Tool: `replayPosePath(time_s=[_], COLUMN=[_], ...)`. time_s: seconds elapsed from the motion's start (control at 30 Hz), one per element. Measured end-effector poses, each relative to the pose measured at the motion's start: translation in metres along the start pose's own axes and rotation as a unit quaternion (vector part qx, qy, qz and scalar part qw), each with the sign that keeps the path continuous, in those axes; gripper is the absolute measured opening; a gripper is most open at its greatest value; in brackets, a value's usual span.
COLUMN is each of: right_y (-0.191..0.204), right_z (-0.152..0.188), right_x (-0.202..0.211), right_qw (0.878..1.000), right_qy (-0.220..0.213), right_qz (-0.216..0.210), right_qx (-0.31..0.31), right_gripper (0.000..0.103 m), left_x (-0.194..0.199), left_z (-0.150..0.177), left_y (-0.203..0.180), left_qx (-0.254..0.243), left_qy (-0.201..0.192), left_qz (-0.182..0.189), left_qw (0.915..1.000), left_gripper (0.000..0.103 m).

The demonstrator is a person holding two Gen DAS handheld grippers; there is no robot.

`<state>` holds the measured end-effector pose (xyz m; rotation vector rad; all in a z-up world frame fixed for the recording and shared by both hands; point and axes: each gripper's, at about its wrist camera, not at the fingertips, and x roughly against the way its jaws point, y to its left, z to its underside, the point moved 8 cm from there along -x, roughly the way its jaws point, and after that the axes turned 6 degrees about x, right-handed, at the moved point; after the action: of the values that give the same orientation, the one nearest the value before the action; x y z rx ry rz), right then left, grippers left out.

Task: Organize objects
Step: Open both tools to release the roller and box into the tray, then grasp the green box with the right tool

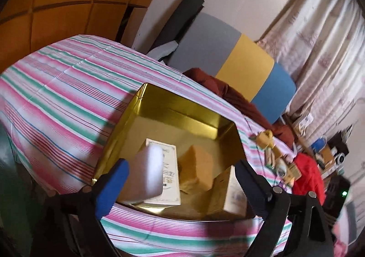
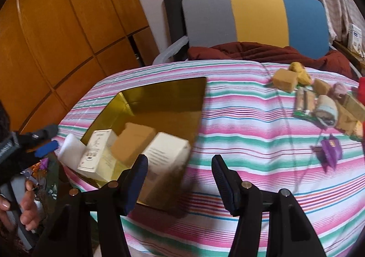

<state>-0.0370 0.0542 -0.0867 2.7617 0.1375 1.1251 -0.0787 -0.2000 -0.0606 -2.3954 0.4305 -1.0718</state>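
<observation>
A gold tin box (image 1: 194, 120) (image 2: 159, 97) sits on the striped cloth. Inside lie a cream printed carton (image 1: 168, 179) (image 2: 98, 154), a tan block (image 1: 196, 165) (image 2: 134, 140) and a second cream carton (image 1: 230, 193) (image 2: 166, 154). My left gripper (image 1: 180, 186) is open over the tin's near edge; a white foam block (image 1: 148, 172) (image 2: 73, 149) rests against its left finger (image 1: 114, 184). The left gripper also shows in the right wrist view (image 2: 46, 146). My right gripper (image 2: 180, 179) is open and empty beside the tin's near right corner.
A pile of small items lies on the cloth to the right: tan blocks (image 2: 285, 79), a rolled cloth (image 2: 328, 108), a purple wrapper (image 2: 330, 152). A grey, yellow and blue chair (image 2: 255, 15) with a maroon blanket (image 2: 262, 51) stands behind the table. A wooden wardrobe (image 2: 57, 29) is at left.
</observation>
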Motion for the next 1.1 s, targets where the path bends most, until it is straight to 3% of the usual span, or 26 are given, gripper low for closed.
replayPosePath(time_s=[0.2,0.4,0.67,0.87,1.1], right_y=[-0.050,-0.096,-0.144,-0.193,-0.251], right_z=[0.007,0.026,0.046,0.044,0.017], right_x=[0.020,0.026,0.032,0.045,0.059], right_qw=[0.999,0.996,0.991,0.985,0.976], right_qy=[0.002,0.029,0.062,0.070,0.043], right_qz=[0.044,0.082,0.114,0.151,0.215], right_qx=[-0.003,-0.015,-0.019,-0.035,-0.013], right_gripper=[0.059,0.059,0.059,0.059,0.059], left_x=[0.000,-0.023,-0.041,-0.043,-0.057], left_z=[0.014,0.054,0.100,0.124,0.149], left_y=[-0.022,-0.061,-0.108,-0.146,-0.182], left_qx=[-0.010,-0.069,-0.102,-0.144,-0.187], left_qy=[-0.011,0.043,0.096,0.108,0.135], left_qz=[-0.014,-0.004,0.025,0.046,0.047], left_qw=[0.9998,0.9967,0.9898,0.9827,0.9718], left_gripper=[0.103,0.103,0.103,0.103,0.103])
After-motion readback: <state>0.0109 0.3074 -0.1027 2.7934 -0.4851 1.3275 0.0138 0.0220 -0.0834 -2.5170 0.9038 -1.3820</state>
